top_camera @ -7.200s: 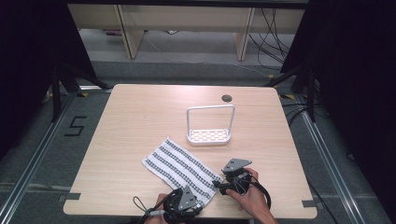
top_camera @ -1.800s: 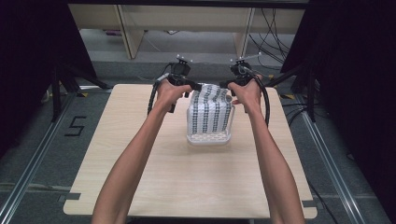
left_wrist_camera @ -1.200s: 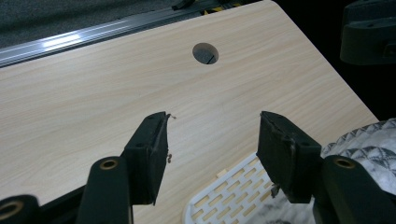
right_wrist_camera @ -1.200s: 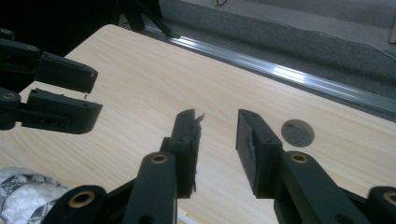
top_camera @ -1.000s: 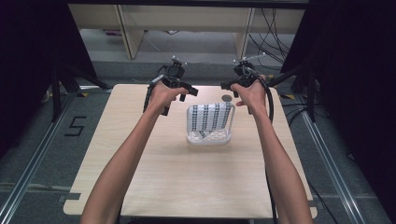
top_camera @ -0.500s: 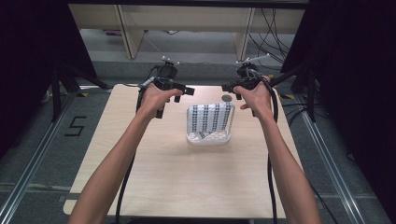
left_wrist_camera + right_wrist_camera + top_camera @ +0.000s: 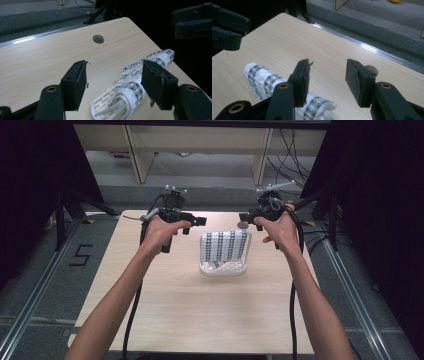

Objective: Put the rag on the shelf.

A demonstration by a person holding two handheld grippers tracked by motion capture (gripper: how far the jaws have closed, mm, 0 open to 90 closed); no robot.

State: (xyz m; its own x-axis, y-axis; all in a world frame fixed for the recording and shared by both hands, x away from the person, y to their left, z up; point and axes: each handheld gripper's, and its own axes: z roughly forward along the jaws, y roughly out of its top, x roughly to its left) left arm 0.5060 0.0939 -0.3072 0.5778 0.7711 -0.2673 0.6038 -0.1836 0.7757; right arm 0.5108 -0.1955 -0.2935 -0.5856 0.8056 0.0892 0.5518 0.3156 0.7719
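One patterned cloth (image 7: 225,246) hangs over the handle of one white rack (image 7: 223,267), which sits on the table (image 7: 200,310) between the two tongs and a little nearer the person than either of them. The cloth drapes down into the rack's slotted tray; in the left gripper view it (image 7: 140,75) lies just beyond and between the jaws, wrapped round the white bar, apart from both pads. In the right gripper view it (image 7: 262,75) lies behind and to the left of the left jaw, again untouched.

There are two tongs. The left gripper (image 7: 199,220) is held above the table just left of the rack, its jaws pointing toward the cloth; its own view (image 7: 113,82) shows the jaws spread wide with nothing between them. The right gripper (image 7: 244,216) is held just right of the rack's top, pointing back at the other; its own view (image 7: 328,75) also shows the jaws apart and empty. Each gripper view catches the other tongs as dark bars at the far edge. One hole (image 7: 98,39) in the table lies beyond the left tongs; from above it (image 7: 242,225) sits right by the right jaws.

Half a second ago the picture was much the same, with both tongs already clear of the cloth. Nearly two seconds ago they were pressed close together holding the cloth up over the rack; since then they have let go and drawn apart sideways, and the cloth has dropped onto the handle.
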